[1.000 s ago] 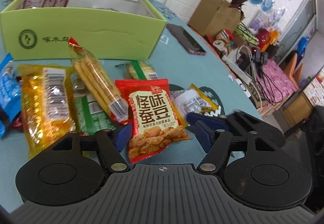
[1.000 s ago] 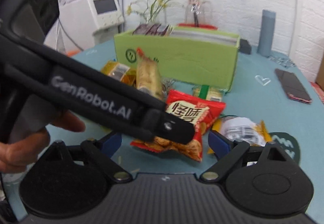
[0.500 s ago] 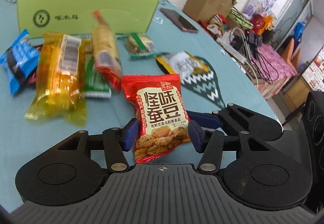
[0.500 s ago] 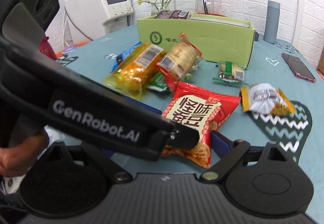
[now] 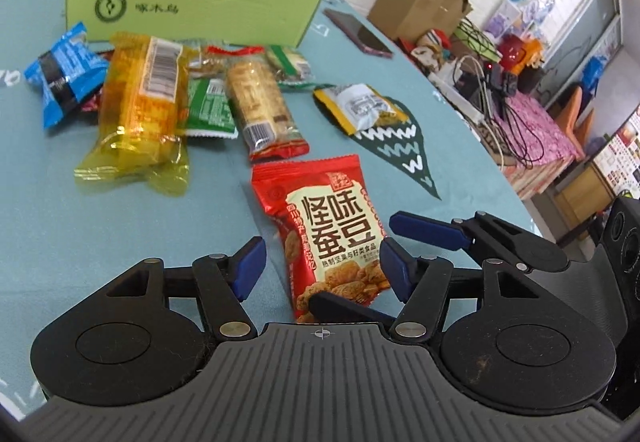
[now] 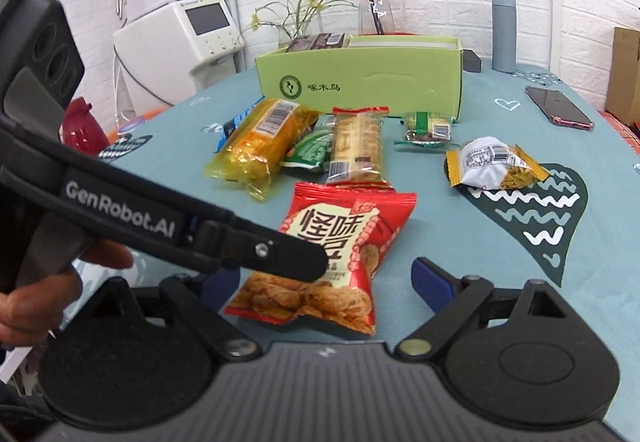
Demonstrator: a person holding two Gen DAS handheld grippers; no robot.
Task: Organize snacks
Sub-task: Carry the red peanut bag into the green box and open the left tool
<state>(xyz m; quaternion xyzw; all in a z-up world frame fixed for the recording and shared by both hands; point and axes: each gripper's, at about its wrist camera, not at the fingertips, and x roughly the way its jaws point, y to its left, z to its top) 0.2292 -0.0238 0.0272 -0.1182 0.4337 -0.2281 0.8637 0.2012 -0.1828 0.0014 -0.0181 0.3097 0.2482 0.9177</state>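
A red snack bag with Chinese lettering [image 5: 332, 230] lies on the teal tablecloth between the open fingers of my left gripper [image 5: 320, 266]; it also shows in the right wrist view [image 6: 340, 254]. My right gripper [image 6: 328, 282] is open around the same bag, and the left gripper's body crosses its view. A green cardboard box [image 5: 192, 2] stands at the back, with dark packets in its left end. Several snacks lie before it: a yellow pack [image 5: 140, 102], a biscuit pack [image 5: 260, 106], a blue pack [image 5: 64, 70] and a white-yellow pack [image 5: 360, 106].
A phone [image 5: 360, 36] lies right of the box. A grey bottle [image 6: 504, 34], glass jug [image 6: 376, 10] and plant stand behind it. The table edge falls away at right, above cables and boxes [image 5: 480, 78].
The red bag has been pulled back from the pile toward the table's near side. The left gripper's fingers closed in on it, then widened. The biscuit pack tipped over and now lies flat.
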